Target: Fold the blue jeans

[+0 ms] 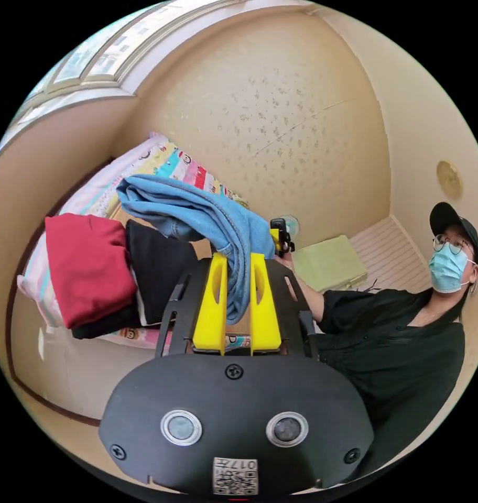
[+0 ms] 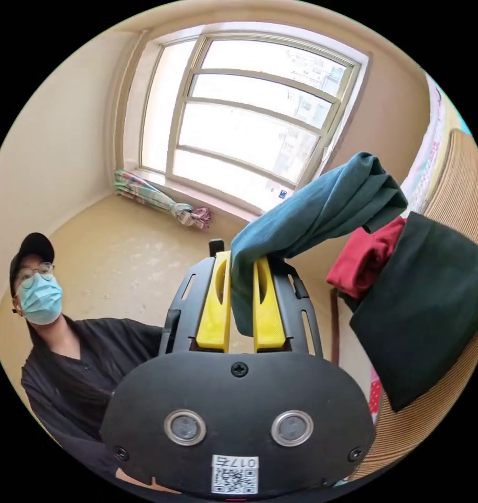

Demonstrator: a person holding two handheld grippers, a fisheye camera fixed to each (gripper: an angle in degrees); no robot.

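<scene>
Left gripper (image 1: 236, 283), nearest in the left gripper view: two yellow jaws clenched on a bunched fold of the light blue denim jeans (image 1: 192, 209), cloth pinched between both jaws and a short tail hanging below the bite. Right gripper (image 2: 241, 291), nearest in the right gripper view: yellow jaws likewise clamped on a thick fold of the jeans (image 2: 323, 204) (they read dark teal here, backlit by the window). The jeans are thus held off the surface between both grippers, sagging in a rumpled roll above the other clothes. Beyond them lie a folded dark red garment (image 1: 87, 267) and a folded black garment (image 1: 158, 272), stacked just beside each other on a bed with a patterned pastel sheet (image 1: 160, 157). Farther off, the other gripper (image 1: 281, 236) shows small in the left gripper view, then a person in black clothing (image 1: 396, 340), a cream wall and a large window (image 2: 249, 110). Judgement: denim is soft but heavy for cloth, fairly stiff at seams, not slippery, not fragile; it will droop and swing under its own weight. Best hold is likely the waistband or hem corners, where stitched layers give the jaws a firm bite; a mid-fabric pinch like the present one bunches the cloth and hides the edges needed for a clean fold.
</scene>
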